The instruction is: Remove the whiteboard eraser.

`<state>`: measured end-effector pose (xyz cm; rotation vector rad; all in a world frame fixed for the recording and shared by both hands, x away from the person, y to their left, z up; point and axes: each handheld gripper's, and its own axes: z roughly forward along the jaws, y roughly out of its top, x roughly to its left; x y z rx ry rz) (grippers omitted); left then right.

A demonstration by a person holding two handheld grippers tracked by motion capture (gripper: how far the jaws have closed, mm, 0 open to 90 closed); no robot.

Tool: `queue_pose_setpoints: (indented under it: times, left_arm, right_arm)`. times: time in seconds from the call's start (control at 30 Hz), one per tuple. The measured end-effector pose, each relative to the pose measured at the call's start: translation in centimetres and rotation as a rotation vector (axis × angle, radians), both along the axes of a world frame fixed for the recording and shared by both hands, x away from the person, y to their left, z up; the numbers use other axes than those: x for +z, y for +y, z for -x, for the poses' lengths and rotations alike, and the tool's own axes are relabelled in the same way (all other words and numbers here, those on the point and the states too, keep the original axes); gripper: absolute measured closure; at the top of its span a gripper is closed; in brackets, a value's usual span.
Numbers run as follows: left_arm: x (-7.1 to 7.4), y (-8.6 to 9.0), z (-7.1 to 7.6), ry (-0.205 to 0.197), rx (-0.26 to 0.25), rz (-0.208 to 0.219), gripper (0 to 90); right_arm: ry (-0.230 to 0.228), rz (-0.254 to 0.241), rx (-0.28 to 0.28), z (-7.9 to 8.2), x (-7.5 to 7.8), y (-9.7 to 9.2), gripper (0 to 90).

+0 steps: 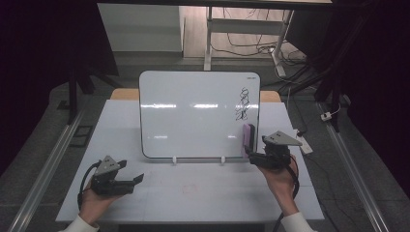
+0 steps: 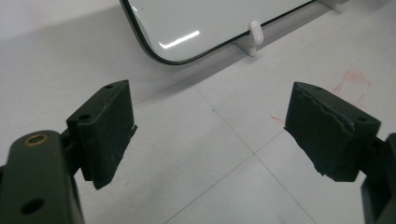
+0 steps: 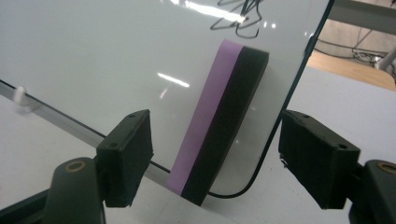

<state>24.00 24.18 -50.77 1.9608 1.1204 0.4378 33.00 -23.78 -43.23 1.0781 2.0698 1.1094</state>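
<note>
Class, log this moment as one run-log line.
right gripper: open around eraser | eraser: against whiteboard | scribble: unerased | left gripper: open, empty

Dim room — grey floor (image 1: 43,121), white desk frame (image 1: 209,38) behind with cables (image 1: 251,48) on wooden flooring.

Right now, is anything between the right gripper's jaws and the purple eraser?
No. In the right gripper view, the eraser stands on the whiteboard between the open jaws of the right gripper, with bare gaps either side.
</note>
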Motion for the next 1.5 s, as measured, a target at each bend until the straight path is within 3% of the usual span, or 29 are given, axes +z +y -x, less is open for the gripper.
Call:
queue_pose_setpoints:
  times: [0.17,0.53,1.17,1.5]
  left_arm:
    - [-0.1,-0.1,0.1,0.0,-0.001,-0.009,16.3]
    - [-0.1,-0.1,0.1,0.0,0.004,-0.021,16.3]
    - [-0.2,0.1,0.2,-0.003,0.006,-0.025,16.3]
    - [-0.1,-0.1,0.2,-0.007,0.005,-0.026,16.3]
  right_arm:
    - [0.042,0.039,-0.027,-0.8,-1.1,1.0,31.0]
    - [0.065,0.077,-0.075,-1.3,-2.1,1.8,47.4]
    - [0.074,0.042,-0.142,-1.1,-2.0,1.9,62.4]
    - [0.032,-0.062,-0.097,0.1,0.1,0.7,63.4]
